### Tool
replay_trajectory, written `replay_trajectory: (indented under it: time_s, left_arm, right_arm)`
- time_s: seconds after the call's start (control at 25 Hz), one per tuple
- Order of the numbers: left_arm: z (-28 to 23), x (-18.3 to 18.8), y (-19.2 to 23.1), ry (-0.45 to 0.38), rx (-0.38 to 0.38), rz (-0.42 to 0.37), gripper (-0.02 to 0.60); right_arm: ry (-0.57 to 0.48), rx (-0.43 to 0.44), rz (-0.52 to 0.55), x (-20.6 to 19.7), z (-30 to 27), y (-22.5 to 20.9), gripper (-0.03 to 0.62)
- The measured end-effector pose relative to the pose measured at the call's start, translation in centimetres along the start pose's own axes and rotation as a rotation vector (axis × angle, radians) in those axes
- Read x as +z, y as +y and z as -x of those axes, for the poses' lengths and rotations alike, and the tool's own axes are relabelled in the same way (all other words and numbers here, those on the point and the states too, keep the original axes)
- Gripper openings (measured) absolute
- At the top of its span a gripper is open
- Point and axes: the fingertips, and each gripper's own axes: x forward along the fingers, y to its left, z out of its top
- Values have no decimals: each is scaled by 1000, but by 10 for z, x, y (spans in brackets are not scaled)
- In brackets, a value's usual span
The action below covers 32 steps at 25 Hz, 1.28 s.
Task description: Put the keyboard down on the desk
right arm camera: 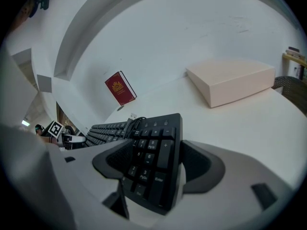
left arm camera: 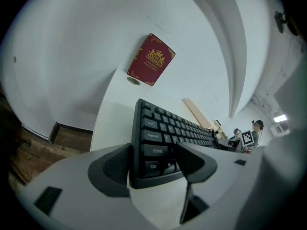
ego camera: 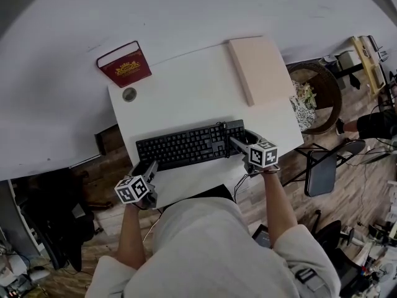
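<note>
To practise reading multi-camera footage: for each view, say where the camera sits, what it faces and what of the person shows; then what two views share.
Head view: on the person's head, facing steeply down at the desk and keyboard; shoulders, forearms, left gripper and right gripper show.
Left gripper view: on that gripper, facing the keyboard's Ctrl end in its jaws.
Right gripper view: on that gripper, facing the number-pad end in its jaws.
Shared: both gripper views show the red book.

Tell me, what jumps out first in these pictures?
A black keyboard spans the near side of the white desk, gripped at its ends by the left claw and right claw. Beyond it, a red book with gold print shows far left, a pale flat box far right.
</note>
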Motion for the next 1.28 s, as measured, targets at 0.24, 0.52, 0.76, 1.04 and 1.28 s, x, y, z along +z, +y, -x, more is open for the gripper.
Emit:
replay_trajectory:
  time_s: [0.24,0.52,0.76,1.04,1.28]
  left_arm:
    - [-5,-3,2,9,21,20,291]
    - [-8,-9,-2,21,41,14,292]
    - [-10,-12,1,31,87,-33,299]
    - [6,10,5,-42,136,-54,307]
    - [30,39,-9,-151,169,-93,219]
  right_arm:
    - [29,-12,4,1,-6,-6,311]
    - [63,-38,21,-2,-6,-13,313]
    - [87,-76,79,-4,-9,-16,318]
    - [62,-119,137,12,-2,-16,351]
    - [12,-182,184,22,9,-8,341]
